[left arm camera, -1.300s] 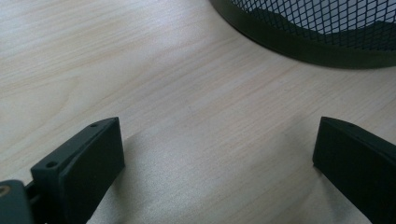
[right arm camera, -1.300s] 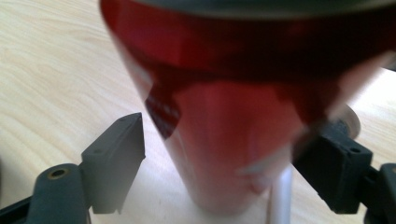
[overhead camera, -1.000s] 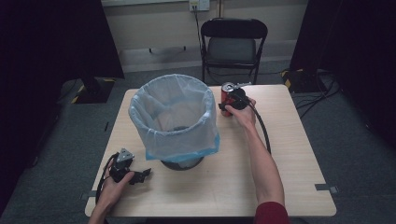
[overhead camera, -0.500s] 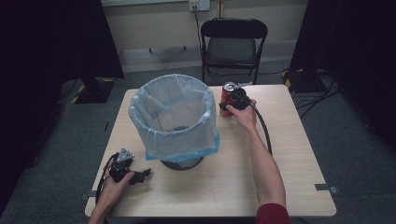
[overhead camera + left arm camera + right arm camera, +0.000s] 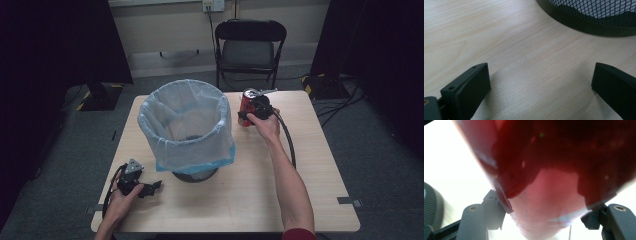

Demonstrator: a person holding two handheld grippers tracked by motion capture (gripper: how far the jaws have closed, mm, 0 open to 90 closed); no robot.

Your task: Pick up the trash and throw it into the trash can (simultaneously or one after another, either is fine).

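A red can is being gripped by the right claw at about one o'clock on the bench, just beside the rim of the bin at its three o'clock side. In the right gripper view the can is being pinched between the two black jaws, its red wall pressed at both sides, so the claw is being held partly closed on it; the jaws have just been closing onto the can. Against the earlier high view, the can is being carried slightly up and tilted, its silver top now being shown nearer the bin rim than a second ago.

The wire bin, lined with a pale blue bag, is being left standing at the bench's middle, unchanged from the earlier pictures.

At about seven o'clock on the bench, the left claw is being rested on the wood in the person's left hand, in the same spot as before. In the left gripper view its jaws are being held wide apart with nothing between them, bare bench lying under them and the bin's dark mesh base being seen at one o'clock.
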